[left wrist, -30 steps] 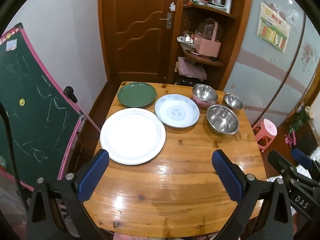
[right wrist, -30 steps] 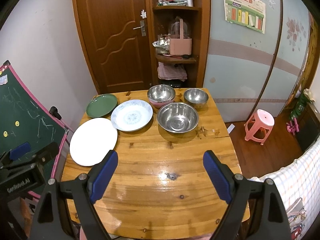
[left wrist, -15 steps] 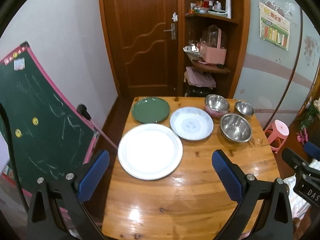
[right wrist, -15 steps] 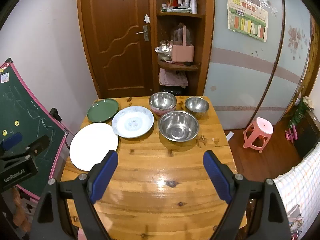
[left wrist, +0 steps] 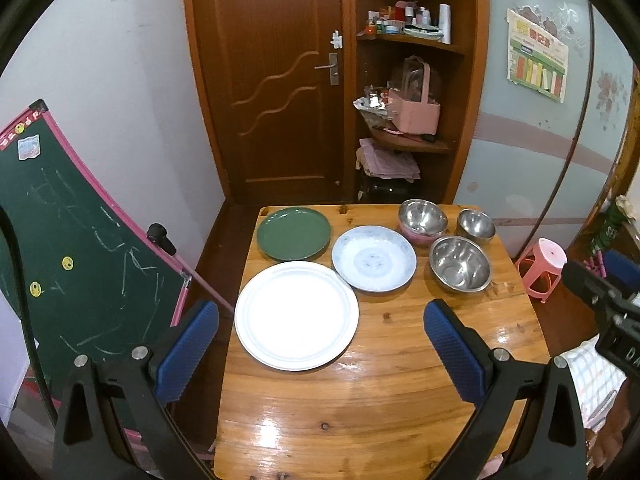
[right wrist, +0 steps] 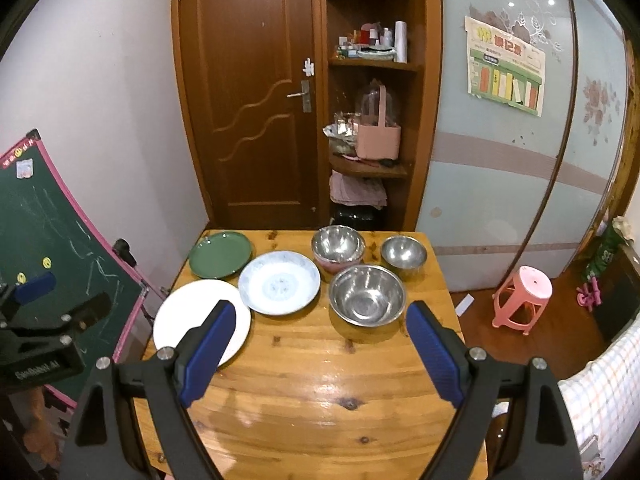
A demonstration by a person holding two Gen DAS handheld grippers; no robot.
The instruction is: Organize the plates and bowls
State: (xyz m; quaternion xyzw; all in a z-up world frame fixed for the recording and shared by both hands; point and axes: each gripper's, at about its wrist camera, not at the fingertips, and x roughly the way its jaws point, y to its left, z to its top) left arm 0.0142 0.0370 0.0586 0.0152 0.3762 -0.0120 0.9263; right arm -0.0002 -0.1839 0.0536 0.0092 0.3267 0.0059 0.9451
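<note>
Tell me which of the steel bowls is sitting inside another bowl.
The far-left steel bowl, nested in a pink bowl. The small steel bowl and large steel bowl stand directly on the wooden table.

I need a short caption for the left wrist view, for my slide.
Open left tongs above a wooden table with three plates and steel bowls, nothing grasped yet.

Large white plate (left wrist: 296, 314) nearest, green plate (left wrist: 293, 233) behind, patterned pale-blue plate (left wrist: 373, 258) beside, three steel bowls (left wrist: 460, 263) clustered right, one nested in pink bowl (left wrist: 416, 235).
</note>
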